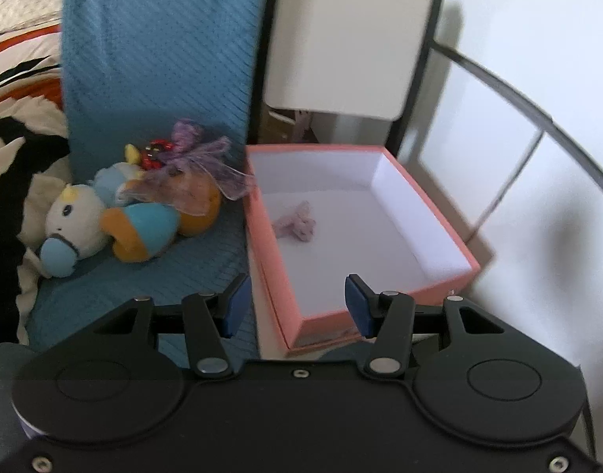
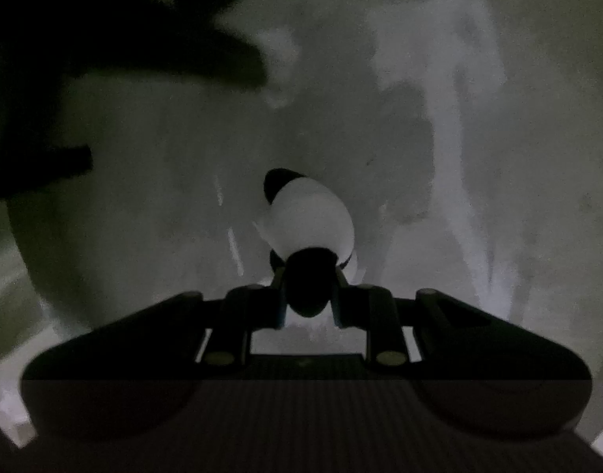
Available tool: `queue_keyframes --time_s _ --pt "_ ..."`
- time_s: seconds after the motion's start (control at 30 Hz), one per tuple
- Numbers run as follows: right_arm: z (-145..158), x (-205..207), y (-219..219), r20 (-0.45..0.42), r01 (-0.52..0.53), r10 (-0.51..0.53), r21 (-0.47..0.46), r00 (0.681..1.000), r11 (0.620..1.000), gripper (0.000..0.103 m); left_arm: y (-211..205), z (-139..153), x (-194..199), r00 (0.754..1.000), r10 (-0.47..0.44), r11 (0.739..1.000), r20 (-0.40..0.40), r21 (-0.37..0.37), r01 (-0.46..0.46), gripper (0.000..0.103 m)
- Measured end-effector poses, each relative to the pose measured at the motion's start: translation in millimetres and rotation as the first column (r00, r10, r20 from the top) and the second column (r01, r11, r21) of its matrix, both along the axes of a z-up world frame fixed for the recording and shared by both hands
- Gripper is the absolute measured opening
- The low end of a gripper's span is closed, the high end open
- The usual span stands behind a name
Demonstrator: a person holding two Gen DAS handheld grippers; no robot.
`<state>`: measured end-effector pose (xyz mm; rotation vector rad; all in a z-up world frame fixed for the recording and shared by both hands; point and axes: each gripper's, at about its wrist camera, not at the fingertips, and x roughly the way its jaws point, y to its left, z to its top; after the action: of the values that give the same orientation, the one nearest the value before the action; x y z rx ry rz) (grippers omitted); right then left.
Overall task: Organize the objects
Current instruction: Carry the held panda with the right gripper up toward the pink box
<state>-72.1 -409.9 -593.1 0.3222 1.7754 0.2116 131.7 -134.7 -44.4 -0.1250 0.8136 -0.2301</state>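
Note:
In the left wrist view, a pink open box with a white inside sits on a blue blanket. A small pale purple knitted toy lies in it. Left of the box is a pile of plush toys: a white unicorn with a blue muzzle, a blue-and-orange plush, and a purple ribbon. My left gripper is open and empty, just above the box's near corner. In the dark right wrist view, my right gripper is shut on a black-and-white plush toy.
A white appliance stands behind the box. A white cabinet with a dark edge is on the right. A striped black, white and orange cloth lies on the left. The right wrist view shows only dim grey surfaces and dark shapes.

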Motion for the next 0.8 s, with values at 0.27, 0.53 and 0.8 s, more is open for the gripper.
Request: queue_keyframes --time_s 0.27,0.53,0.8 --pt "83.8 21.6 -40.7 0.145 0.090 -0.071 -0.135 0.987 0.987 0.024 64.5 4.1 -14.4 0.998 0.055 0.994 0.040 -0.094 -0.051 0.054" --pt "184.3 40.5 -54.1 0.321 0.183 -0.112 -0.202 0.940 0.962 0.024 91.9 -5.3 -30.4 0.996 0.087 0.989 0.025 -0.126 -0.083 0.055" --pt "278.1 56.8 -57.0 0.436 0.188 -0.060 -0.257 0.898 0.948 0.023 101.3 -2.3 -30.0 0.995 0.095 0.984 0.035 -0.151 -0.089 0.056"
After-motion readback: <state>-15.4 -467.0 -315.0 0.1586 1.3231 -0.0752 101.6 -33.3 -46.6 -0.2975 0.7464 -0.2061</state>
